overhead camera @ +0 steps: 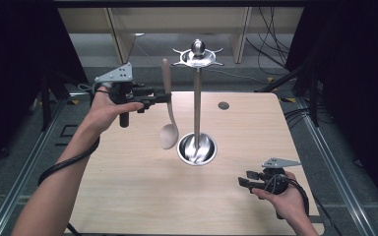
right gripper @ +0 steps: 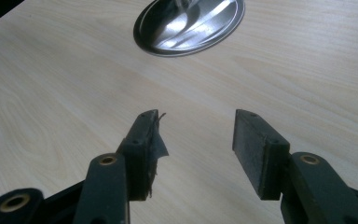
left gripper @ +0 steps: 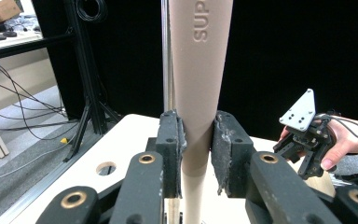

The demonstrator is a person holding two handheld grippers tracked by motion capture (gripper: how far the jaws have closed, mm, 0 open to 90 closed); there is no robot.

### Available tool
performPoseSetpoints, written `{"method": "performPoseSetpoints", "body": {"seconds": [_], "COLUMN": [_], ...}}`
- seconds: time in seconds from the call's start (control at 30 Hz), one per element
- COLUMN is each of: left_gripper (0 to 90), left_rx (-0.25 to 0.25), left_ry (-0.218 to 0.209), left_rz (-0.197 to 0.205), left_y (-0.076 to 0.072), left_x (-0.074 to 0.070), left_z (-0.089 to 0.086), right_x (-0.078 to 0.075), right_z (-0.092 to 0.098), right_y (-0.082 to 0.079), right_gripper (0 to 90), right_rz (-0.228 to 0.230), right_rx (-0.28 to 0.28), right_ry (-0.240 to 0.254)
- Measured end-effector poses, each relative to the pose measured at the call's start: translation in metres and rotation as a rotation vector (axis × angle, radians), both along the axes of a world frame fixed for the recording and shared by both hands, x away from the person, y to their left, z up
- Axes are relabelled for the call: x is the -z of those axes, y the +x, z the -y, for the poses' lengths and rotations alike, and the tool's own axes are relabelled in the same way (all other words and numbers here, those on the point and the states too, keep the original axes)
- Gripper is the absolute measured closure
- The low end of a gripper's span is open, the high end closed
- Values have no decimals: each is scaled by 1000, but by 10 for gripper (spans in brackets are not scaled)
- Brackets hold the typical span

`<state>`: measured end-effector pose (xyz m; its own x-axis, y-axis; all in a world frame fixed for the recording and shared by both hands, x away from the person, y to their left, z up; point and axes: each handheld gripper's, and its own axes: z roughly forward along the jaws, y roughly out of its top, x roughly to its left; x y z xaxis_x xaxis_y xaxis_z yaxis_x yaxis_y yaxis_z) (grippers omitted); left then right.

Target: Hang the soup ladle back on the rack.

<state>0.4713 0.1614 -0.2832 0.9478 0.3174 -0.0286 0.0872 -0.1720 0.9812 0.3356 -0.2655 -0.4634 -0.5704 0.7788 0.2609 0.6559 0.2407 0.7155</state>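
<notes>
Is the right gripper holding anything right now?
No, the right gripper has its jaws apart over the bare table, with nothing between them.

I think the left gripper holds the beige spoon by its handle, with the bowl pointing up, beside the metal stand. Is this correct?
Not quite. The left gripper does hold the beige spoon by its handle beside the metal stand, but the bowl hangs down, toward the table, not up. The high view shows it.
</notes>
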Motion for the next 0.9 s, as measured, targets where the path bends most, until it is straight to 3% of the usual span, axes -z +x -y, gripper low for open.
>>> {"method": "performPoseSetpoints", "body": {"seconds": [0.9], "left_gripper": [728], "left_rx": [15], "left_ry": [25], "left_rz": [-16], "left_y": [3], "left_x": [-1], "left_z": [8], "right_x": [1], "right_z": [0], "right_y": [1], "right_gripper": [515], "right_rz": [-4], "right_rx": [-2], "right_ry": [26]}}
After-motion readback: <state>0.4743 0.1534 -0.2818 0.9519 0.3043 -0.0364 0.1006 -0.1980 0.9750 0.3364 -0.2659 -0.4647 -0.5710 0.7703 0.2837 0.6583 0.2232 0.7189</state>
